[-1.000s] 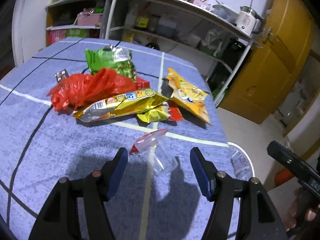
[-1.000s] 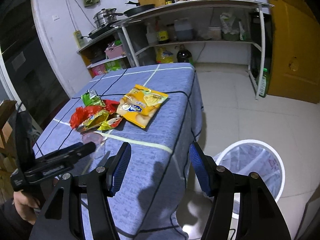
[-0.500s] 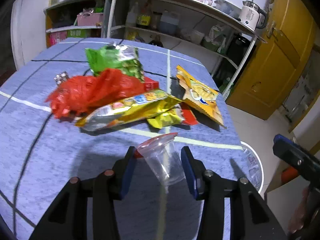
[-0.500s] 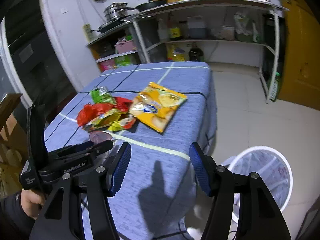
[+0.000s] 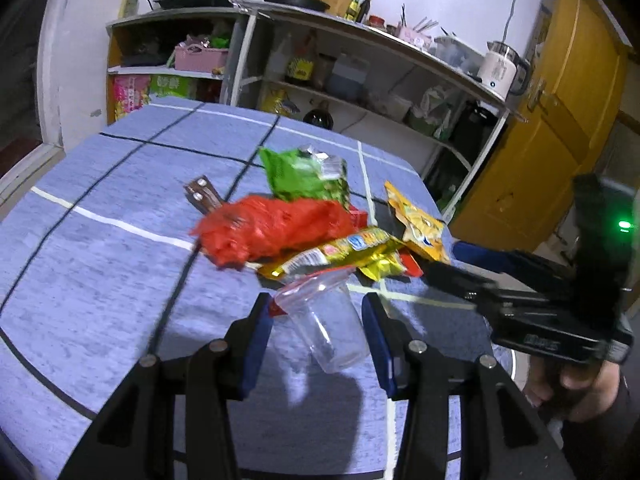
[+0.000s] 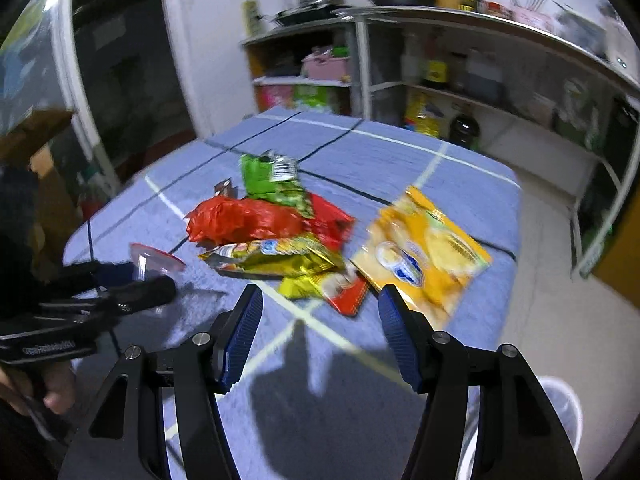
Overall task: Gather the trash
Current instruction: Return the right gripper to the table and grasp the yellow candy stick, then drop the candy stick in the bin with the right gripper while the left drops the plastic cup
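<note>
My left gripper (image 5: 318, 312) is shut on a clear plastic cup (image 5: 326, 320) with a red rim and holds it above the blue tablecloth (image 5: 100, 280). The cup's red rim also shows in the right wrist view (image 6: 154, 258), at the left gripper's tips. A pile of trash lies on the table: a red plastic bag (image 5: 272, 228), a green snack bag (image 5: 308, 174), a gold wrapper (image 5: 340, 256) and a yellow chip bag (image 6: 424, 256). My right gripper (image 6: 320, 316) is open and empty, hovering above the table in front of the wrappers.
A white-rimmed trash bin (image 6: 560, 408) stands on the floor beyond the table's right edge. Kitchen shelves (image 5: 360, 80) with pots and bottles line the far wall. A yellow door (image 5: 560, 140) is at the right. A small brown wrapper (image 5: 202, 196) lies by the red bag.
My left gripper closed on the clear cup and lifted it off the table. My right gripper swung left from the bin side to over the table, facing the wrappers.
</note>
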{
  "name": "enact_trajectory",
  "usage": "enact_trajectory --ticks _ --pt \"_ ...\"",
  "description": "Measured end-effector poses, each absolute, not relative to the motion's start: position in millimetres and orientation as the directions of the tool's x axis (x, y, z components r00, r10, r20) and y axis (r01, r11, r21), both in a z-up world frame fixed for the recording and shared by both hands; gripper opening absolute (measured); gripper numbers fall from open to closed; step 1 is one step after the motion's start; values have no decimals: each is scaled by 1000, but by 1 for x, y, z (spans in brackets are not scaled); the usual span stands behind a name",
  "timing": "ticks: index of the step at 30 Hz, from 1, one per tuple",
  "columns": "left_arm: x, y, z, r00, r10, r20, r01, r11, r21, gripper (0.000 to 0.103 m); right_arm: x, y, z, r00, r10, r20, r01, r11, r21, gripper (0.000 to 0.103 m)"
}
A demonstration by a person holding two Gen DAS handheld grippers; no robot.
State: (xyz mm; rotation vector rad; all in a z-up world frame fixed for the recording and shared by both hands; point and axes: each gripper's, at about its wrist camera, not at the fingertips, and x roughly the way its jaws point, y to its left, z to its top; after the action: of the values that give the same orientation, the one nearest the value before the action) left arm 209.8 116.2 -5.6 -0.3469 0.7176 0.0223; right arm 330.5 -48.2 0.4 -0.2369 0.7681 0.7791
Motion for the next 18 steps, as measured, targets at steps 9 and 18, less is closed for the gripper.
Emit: enact_trajectory --ticks 9,18 --pt "201 152 -5 769 -88 -633 -188 915 -356 48 357 10 -13 416 511 -752 -832 547 -89 61" --pt "196 170 -15 758 -87 -646 -220 899 -379 48 347 48 -32 389 436 -811 -908 330 -258 61"
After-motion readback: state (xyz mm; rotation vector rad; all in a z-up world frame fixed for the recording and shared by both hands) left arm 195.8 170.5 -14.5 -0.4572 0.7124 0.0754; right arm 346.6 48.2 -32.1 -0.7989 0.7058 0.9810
